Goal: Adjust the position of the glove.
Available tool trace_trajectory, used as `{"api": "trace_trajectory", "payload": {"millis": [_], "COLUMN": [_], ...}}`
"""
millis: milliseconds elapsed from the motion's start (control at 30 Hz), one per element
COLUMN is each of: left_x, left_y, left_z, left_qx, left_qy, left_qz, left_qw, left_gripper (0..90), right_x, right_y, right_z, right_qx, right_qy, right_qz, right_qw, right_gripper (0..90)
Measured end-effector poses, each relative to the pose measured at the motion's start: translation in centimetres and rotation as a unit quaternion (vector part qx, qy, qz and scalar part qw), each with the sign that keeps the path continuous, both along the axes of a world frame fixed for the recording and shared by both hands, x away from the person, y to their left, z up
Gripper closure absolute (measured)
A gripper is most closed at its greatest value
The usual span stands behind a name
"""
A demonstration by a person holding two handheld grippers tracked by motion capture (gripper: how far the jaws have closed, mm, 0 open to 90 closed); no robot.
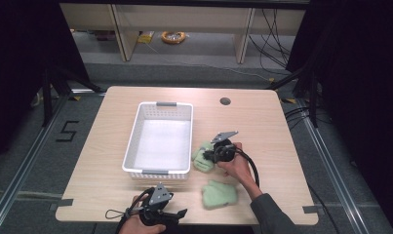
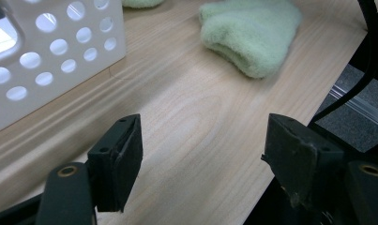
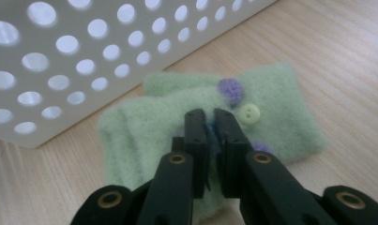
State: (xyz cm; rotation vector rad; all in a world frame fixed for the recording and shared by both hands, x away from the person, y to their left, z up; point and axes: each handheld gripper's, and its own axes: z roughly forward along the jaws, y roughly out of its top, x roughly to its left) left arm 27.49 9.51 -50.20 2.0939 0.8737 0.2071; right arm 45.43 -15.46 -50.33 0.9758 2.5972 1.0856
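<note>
Now the right gripper [image 3: 209,117] has its jaws pinched on the green mitten [image 3: 168,122] lying on the table [image 1: 262,122] just beside the white basket [image 1: 135,141], while the left gripper [image 2: 200,154] stands wide apart near the second mitten [image 2: 252,33].

The basket [image 1: 158,139] stands near the middle of the table [image 1: 262,122], its near end close to the near edge. Just beside its right wall lies one mitten [image 1: 202,157], with the right gripper [image 1: 214,154] on it. A second mitten [image 1: 218,194] lies nearer the near edge, with the left gripper [image 1: 177,215] to its left, before the basket.
</note>
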Motion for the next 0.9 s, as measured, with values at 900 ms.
{"api": "trace_trajectory", "payload": {"millis": [900], "left_x": [0.0], "left_y": [0.2], "left_z": [0.5], "left_qx": [0.005], "left_qy": [-0.008], "left_qz": [0.002], "left_qw": [1.0000], "left_gripper": [29.3], "right_x": [-8.5], "right_y": [-4.3], "right_z": [6.2], "right_qx": [0.120], "right_qy": [-0.028], "right_qz": [-0.050], "right_qw": [0.9911], "right_gripper": [87.9]}}
